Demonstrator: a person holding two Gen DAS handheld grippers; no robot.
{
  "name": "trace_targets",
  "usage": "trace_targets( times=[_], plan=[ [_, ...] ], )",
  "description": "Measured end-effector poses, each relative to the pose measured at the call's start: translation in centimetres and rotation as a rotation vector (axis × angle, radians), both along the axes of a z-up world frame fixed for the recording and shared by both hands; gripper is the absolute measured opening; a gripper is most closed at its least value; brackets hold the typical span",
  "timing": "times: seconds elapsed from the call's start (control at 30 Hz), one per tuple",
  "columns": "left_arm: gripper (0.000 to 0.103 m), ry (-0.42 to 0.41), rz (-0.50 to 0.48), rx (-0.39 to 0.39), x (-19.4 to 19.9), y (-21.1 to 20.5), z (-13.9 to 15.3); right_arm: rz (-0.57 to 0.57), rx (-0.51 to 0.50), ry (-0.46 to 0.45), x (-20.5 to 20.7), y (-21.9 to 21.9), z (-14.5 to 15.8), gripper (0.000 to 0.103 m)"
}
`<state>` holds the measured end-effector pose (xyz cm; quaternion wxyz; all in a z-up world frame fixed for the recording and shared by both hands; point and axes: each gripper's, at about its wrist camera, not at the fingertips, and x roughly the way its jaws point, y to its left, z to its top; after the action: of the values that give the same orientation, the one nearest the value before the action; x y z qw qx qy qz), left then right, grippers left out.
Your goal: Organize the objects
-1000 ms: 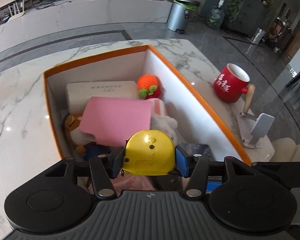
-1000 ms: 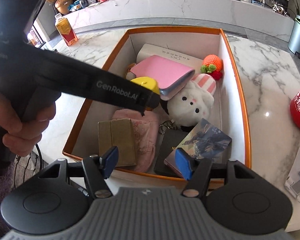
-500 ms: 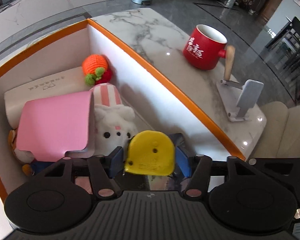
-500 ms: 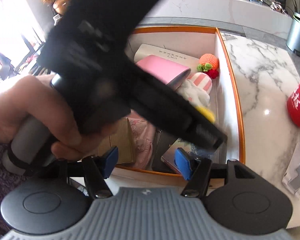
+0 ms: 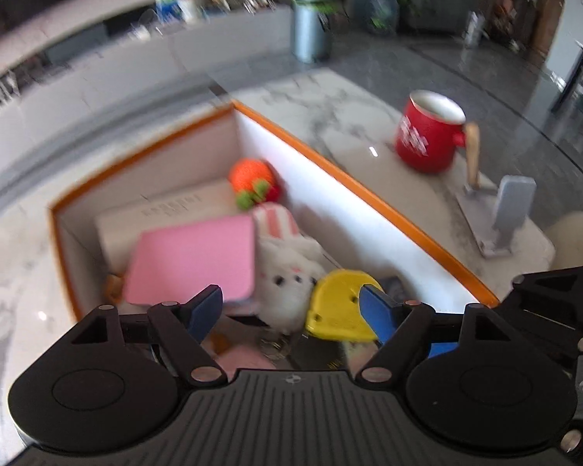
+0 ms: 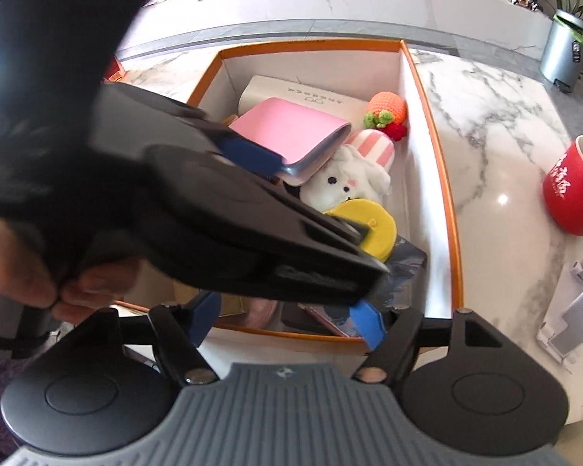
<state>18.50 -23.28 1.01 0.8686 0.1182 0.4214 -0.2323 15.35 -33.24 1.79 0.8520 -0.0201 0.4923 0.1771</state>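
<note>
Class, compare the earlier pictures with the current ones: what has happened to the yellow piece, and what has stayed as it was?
The left tool carried the yellow piece from beside the pink case to the box's near right side, beside the white plush. Its jaws are opening and the piece lies released. The right tool, also opening, holds nothing. The mug, stand and other contents stayed put.

An orange-rimmed box [image 6: 433,143] sits on a marble counter [image 6: 497,124], packed with things: a pink case [image 6: 291,132] and white plush rabbit [image 6: 349,178] fill its middle, a yellow piece [image 6: 373,225] lies toward its right wall. The left gripper [image 6: 315,229] reaches over the box's left half, blocking entry there. Right of the box, open counter runs to a red mug [image 6: 571,194].
</note>
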Motion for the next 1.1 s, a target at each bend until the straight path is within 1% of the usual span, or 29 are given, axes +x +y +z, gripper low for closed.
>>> trace_targets(
  times=[0.03,0.07,0.1,0.13,0.2,0.27,0.33,0.43,0.5,0.57,0.67,0.7,0.77,0.83,0.97,1.03,1.1],
  plan=[
    [0.091,-0.039,0.012,-0.011,-0.5,0.5,0.5,-0.006,0.002,-0.017,-0.2,0.1,0.3,0.074],
    [0.091,-0.078,0.028,-0.026,-1.0,1.1,1.1,-0.017,0.009,-0.030,-0.3,0.1,0.6,0.078],
    [0.091,-0.108,0.042,-0.037,-1.4,1.6,1.6,-0.034,0.015,-0.042,-0.5,0.1,0.9,0.086],
    [0.091,-0.137,0.055,-0.047,-1.8,2.1,2.1,-0.054,0.015,-0.057,-0.6,0.1,1.1,0.090],
    [0.091,-0.170,0.071,-0.052,-2.6,3.1,2.9,-0.086,0.008,-0.092,-1.0,0.3,1.7,0.092],
    [0.091,-0.161,0.106,-0.060,-3.0,4.2,3.5,-0.104,0.005,-0.119,-1.3,0.6,2.2,0.093],
    [0.091,-0.150,0.177,-0.114,-3.5,5.8,4.0,-0.122,0.001,-0.146,-1.4,0.7,2.6,0.095],
    [0.091,-0.093,0.243,-0.191,-4.0,8.5,4.4,-0.175,0.011,-0.199,-2.3,1.2,3.6,0.096],
    [0.091,-0.080,0.280,-0.212,-4.5,10.0,4.7,-0.178,0.023,-0.242,-4.1,2.1,4.5,0.097],
    [0.091,-0.100,0.313,-0.210,-5.5,11.5,5.1,-0.159,0.013,-0.274,-4.4,3.4,4.8,0.097],
    [0.091,-0.155,0.354,-0.177,-7.2,12.9,5.8,-0.139,0.012,-0.325,-5.1,4.7,5.2,0.098],
    [0.091,-0.173,0.365,-0.171,-7.9,13.5,5.9,-0.140,0.017,-0.343,-6.2,5.7,6.2,0.098],
    [0.091,-0.208,0.378,-0.164,-9.4,14.3,6.1,-0.157,0.025,-0.376,-7.1,6.3,6.0,0.098],
    [0.092,-0.255,0.370,-0.161,-10.8,14.8,6.1,-0.178,0.035,-0.400,-8.0,6.7,5.6,0.098],
    [0.093,-0.347,0.373,-0.164,-13.8,15.4,5.6,-0.195,0.027,-0.460,-10.1,7.3,4.5,0.098],
    [0.093,-0.370,0.389,-0.165,-14.9,15.8,5.4,-0.198,0.021,-0.497,-11.2,7.5,4.1,0.098],
    [0.093,-0.372,0.408,-0.153,-15.5,16.0,5.0,-0.204,0.016,-0.517,-12.3,7.6,3.6,0.098]
  ],
)
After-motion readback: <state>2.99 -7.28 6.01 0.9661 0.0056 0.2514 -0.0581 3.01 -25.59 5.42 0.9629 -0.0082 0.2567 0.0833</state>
